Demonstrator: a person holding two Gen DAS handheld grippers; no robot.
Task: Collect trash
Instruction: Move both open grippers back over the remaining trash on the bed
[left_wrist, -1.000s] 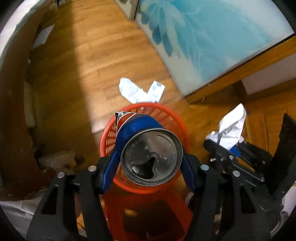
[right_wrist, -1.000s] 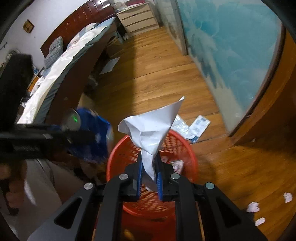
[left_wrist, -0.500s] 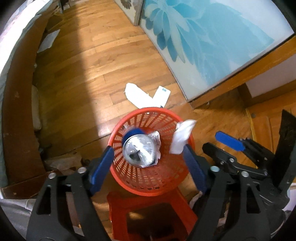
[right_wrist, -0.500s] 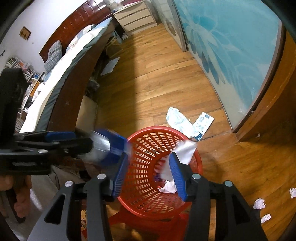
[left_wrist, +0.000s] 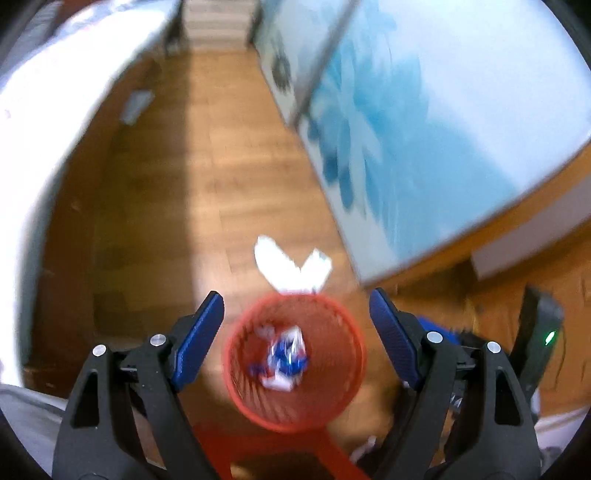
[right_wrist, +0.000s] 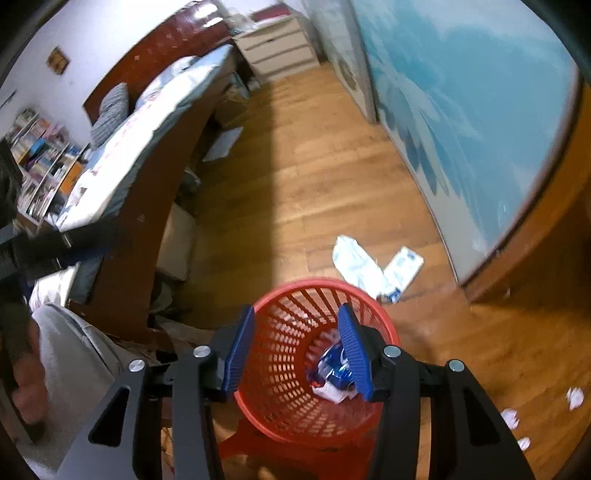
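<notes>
Both tongs, left (left_wrist: 295, 339) and right (right_wrist: 297, 347), gape wide and empty above the red basket (right_wrist: 280, 417), which holds the can (right_wrist: 334, 367). Just beyond its far rim lie flat wrappers (right_wrist: 373, 271), closer to the right tongs.

One red plastic lattice basket (right_wrist: 295, 328) is standing on the floor; two flat white wrappers (right_wrist: 356, 266) are lying beside it, and three small white paper scraps (right_wrist: 575, 398) are lying apart.

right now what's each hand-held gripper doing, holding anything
Left hand-held gripper: open, holding nothing.
Right hand-held gripper: open, holding nothing.
</notes>
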